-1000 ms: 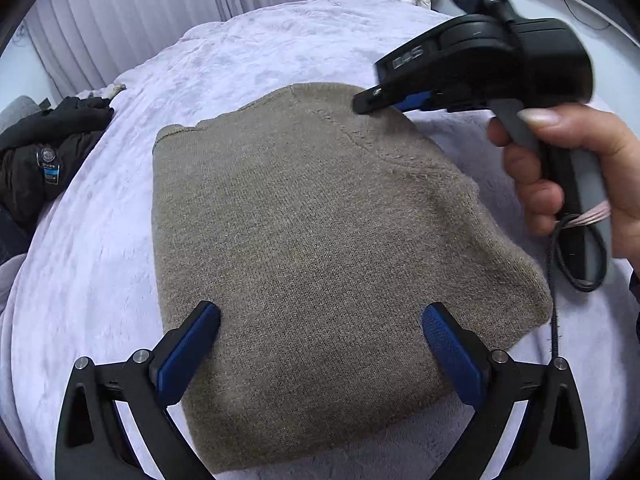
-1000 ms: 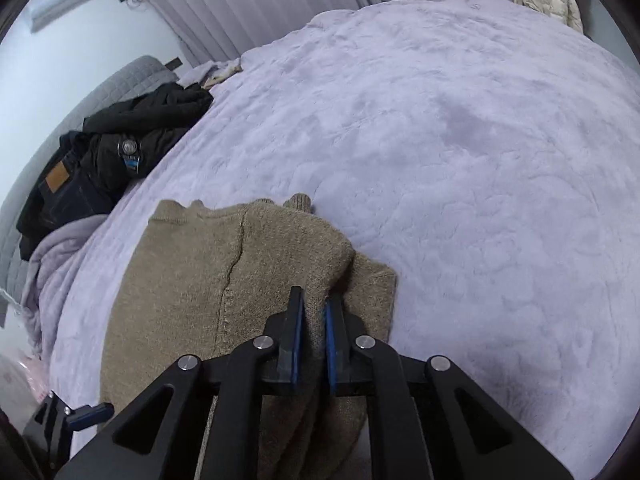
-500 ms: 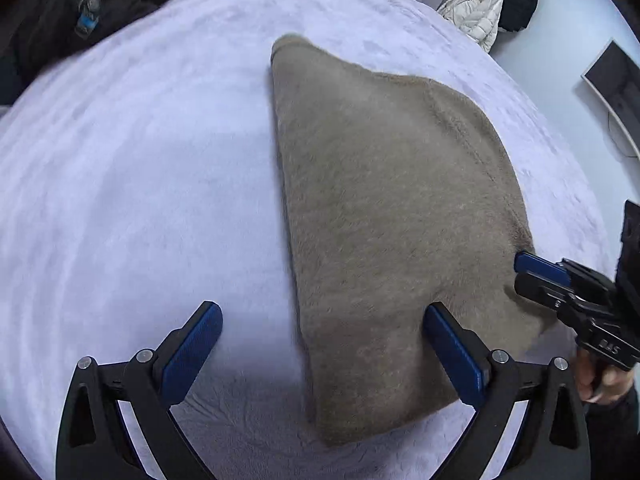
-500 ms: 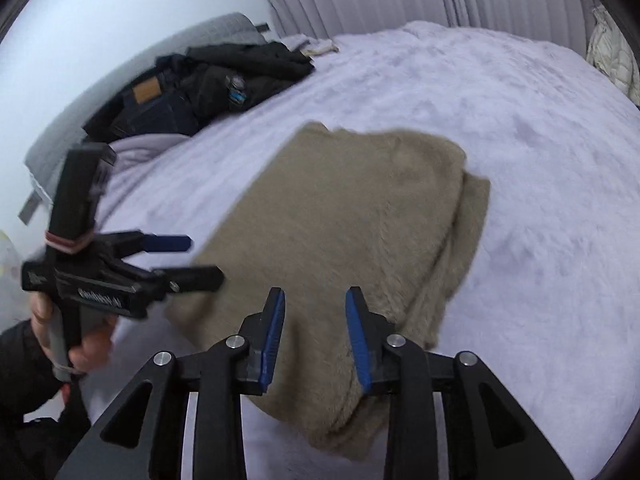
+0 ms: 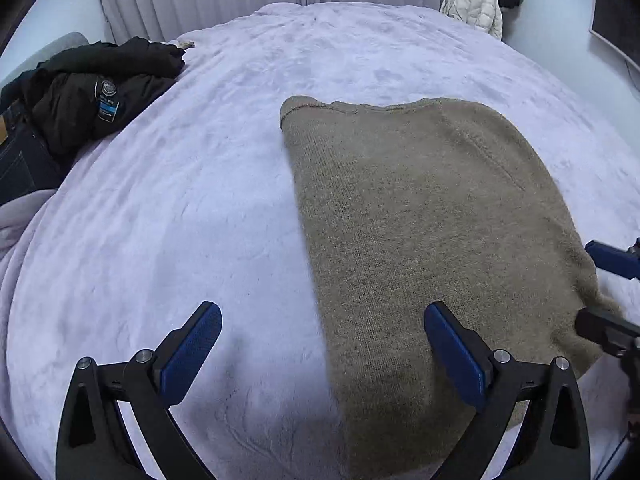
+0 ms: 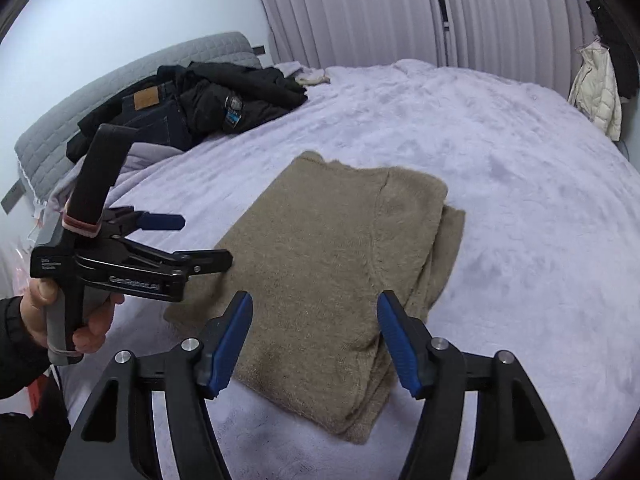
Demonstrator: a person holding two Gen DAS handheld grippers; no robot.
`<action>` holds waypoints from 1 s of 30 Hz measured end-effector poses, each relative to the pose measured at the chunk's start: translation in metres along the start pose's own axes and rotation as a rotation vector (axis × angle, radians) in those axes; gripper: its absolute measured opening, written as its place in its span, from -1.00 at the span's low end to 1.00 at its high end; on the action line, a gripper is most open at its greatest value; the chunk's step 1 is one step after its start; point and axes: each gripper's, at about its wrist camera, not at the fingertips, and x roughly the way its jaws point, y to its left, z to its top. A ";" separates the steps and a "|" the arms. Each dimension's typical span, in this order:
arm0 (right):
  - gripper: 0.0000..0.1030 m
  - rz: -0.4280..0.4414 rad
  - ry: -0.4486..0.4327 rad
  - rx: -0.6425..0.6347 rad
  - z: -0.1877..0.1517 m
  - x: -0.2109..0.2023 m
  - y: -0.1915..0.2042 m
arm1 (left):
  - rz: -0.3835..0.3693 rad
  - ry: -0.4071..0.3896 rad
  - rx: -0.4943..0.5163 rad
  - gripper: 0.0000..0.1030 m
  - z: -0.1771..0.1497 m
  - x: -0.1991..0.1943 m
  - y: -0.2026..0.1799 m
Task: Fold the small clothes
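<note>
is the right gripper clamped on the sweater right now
No, the right gripper stands wide open above the folded tan sweater, its blue pads gripping no fabric.

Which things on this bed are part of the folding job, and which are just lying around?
Part of the job:
- folded tan knitted sweater
- left tool, open
- right tool, open

Lying about:
- black jacket
- dark blue jeans
- cream puffer coat, hanging

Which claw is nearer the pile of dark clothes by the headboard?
Left. The left claw hangs open on the dark clothes side of the folded sweater; the right claw, also open, sits over the sweater's near edge.
</note>
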 end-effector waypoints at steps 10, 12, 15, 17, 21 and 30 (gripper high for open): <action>0.47 -0.076 -0.021 0.128 0.025 -0.021 -0.037 | -0.008 -0.072 0.083 0.98 0.023 -0.017 -0.001; 0.55 -0.068 -0.030 0.161 0.039 -0.020 -0.043 | -0.010 -0.067 0.083 0.98 0.028 -0.013 0.000; 0.55 -0.055 -0.009 0.204 0.052 -0.010 -0.058 | -0.037 -0.049 0.066 0.98 0.032 -0.004 0.005; 0.55 -0.063 0.010 0.223 0.053 -0.003 -0.065 | -0.045 -0.038 0.062 0.98 0.034 0.003 0.006; 0.55 -0.046 0.035 0.287 0.041 0.009 -0.081 | -0.085 -0.029 0.045 0.98 0.041 0.014 0.008; 0.54 0.020 0.106 0.055 0.096 0.074 -0.045 | -0.177 0.017 -0.088 0.98 0.054 0.030 0.032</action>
